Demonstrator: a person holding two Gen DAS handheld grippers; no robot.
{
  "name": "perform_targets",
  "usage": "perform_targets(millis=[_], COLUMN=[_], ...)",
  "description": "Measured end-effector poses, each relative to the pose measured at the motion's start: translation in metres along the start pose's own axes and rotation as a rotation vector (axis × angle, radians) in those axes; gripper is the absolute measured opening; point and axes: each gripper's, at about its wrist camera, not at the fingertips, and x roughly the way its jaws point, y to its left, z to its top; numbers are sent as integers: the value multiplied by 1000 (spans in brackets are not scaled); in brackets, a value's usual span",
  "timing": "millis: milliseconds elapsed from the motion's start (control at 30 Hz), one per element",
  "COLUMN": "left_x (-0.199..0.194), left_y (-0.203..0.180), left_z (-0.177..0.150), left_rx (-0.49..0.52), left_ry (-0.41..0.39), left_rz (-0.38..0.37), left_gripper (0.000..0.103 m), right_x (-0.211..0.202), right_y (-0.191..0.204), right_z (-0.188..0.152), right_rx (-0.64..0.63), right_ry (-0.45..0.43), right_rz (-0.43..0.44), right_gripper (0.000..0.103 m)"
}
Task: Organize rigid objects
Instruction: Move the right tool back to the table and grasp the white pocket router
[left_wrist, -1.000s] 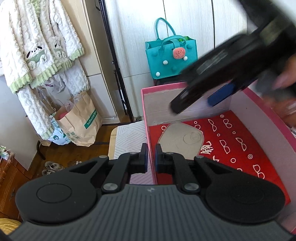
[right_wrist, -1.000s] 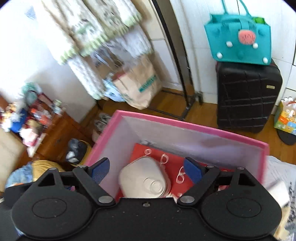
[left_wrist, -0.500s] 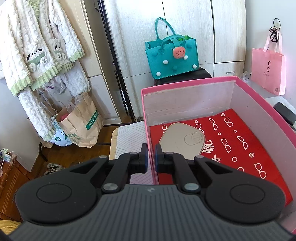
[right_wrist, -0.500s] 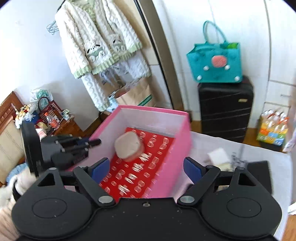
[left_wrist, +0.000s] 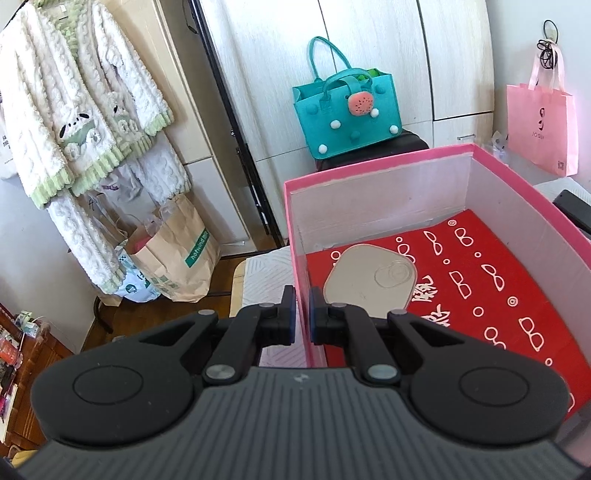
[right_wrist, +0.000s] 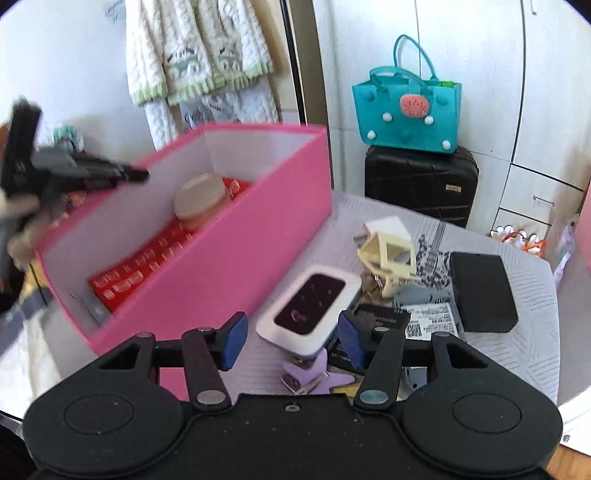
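On paper bag (left_wrist: 177, 258), perhaps "hotwind"

Left wrist view close over pink box (left_wrist: 373, 173), right wrist view beside it, both angled down

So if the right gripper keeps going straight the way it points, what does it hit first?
Most likely the white pocket router, lying between and just beyond the closing jaws of the right gripper; nothing is gripped yet, and depth is hard to judge.
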Motion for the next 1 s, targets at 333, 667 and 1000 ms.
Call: perform_targets(millis=[333,667,1000], left_x=[2,0,0], left_y=[-4,-9,-6], left_z=[0,0,-1], left_rx=[25,58,45], left_ry=[12,-9,-9], left_rz=[9,34,28], left_gripper=[6,6,7], right_x=[40,58,41], right_y=[3,8,15], right_z=[0,-10,-13], right_rx=[-70,-130,-181], right_ry=[49,-17,21], right_rz=[22,-38,-34], right_gripper=[70,82,68])
